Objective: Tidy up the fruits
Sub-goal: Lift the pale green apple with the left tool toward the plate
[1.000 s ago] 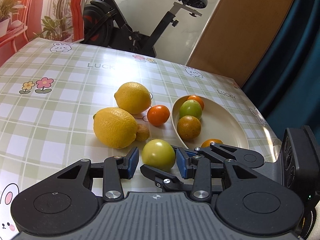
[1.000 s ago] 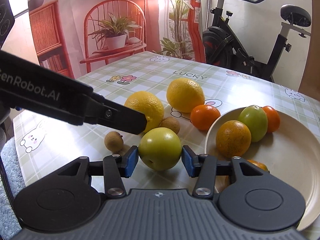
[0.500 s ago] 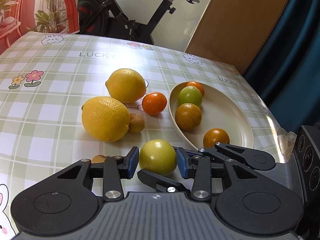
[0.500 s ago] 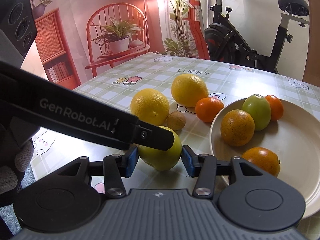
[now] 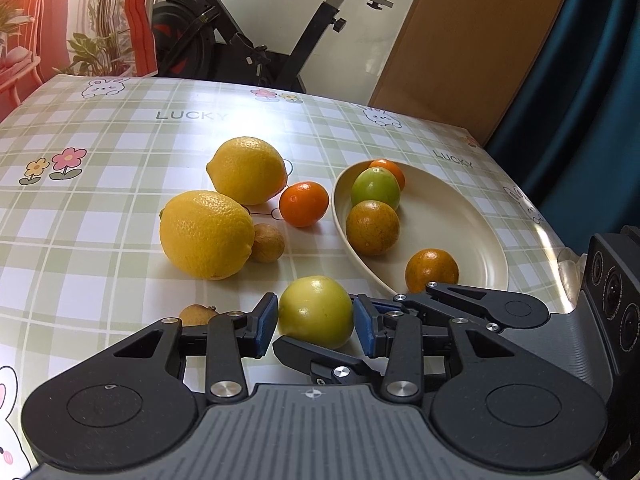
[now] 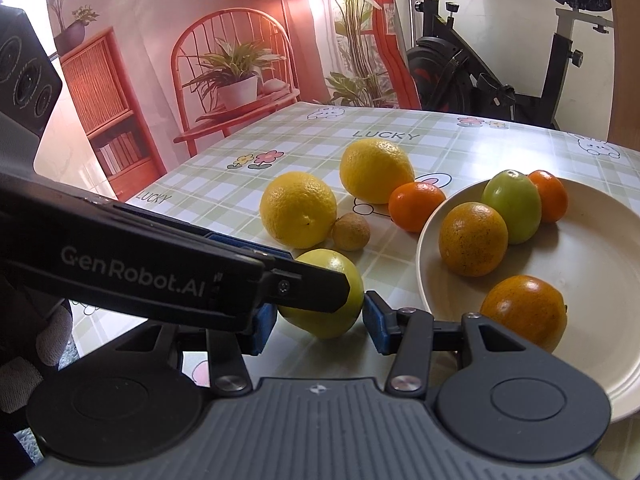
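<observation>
Plainly, both grippers sit on one thing: the pale fruit (image 5: 316, 308), nearest of all, low over the table (image 5: 120, 216) and just left of the plate's (image 5: 448, 232) near rim. Whether it rests on the cloth or hangs just clear, I cannot tell.

The left gripper (image 5: 314, 330) is narrowly open, and its blue pads (image 5: 266, 330) appear to press the fruit's two sides. The right gripper (image 6: 318, 322) comes in crosswise, also narrowly open. Its right pad meets the fruit, while its left pad is half hidden behind the left gripper's finger, so I judge it clamped too. One of its fingers passes under the fruit in the left view.

The step looks like a hand-over or a shared carry to the plate. To do it well, one gripper should let go fully before the other moves, or the round, smooth fruit may twist out. Then lift it over the rim and set it in the bare right part of the plate, apart from the four fruits there.

Farther left on the table lie a small brown fruit (image 5: 267, 243) touching the near lemon (image 5: 206, 234), then a tangerine (image 5: 304, 204) and the far lemon (image 5: 248, 170).
</observation>
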`<move>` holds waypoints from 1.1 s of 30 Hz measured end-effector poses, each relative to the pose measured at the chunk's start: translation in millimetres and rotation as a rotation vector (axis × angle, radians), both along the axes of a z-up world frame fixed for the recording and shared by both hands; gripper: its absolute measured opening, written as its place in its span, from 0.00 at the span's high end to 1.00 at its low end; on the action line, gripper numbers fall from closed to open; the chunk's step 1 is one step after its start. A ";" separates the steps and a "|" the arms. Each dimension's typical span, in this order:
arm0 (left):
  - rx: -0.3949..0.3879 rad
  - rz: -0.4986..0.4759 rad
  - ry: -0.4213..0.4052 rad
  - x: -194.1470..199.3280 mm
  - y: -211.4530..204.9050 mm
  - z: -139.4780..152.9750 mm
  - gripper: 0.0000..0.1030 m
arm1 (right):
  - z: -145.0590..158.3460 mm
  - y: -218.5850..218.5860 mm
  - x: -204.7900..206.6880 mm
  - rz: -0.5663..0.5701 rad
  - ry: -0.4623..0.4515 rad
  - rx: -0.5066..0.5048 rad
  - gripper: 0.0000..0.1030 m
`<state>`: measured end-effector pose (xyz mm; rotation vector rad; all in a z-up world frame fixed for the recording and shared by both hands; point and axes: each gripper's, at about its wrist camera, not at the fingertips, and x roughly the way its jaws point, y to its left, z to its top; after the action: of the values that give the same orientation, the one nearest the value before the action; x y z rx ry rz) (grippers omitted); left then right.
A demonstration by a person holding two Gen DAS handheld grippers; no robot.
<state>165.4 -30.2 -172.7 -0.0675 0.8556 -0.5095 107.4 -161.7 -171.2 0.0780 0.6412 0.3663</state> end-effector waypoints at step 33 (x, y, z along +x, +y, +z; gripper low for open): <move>0.018 -0.018 -0.003 -2.9 -3.0 -4.4 0.55 | -0.8 -0.8 -1.2 0.003 0.022 -0.013 0.51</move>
<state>162.5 -33.2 -177.1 -0.0430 0.8584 -0.5189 106.2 -162.5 -172.0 0.0683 0.6654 0.3643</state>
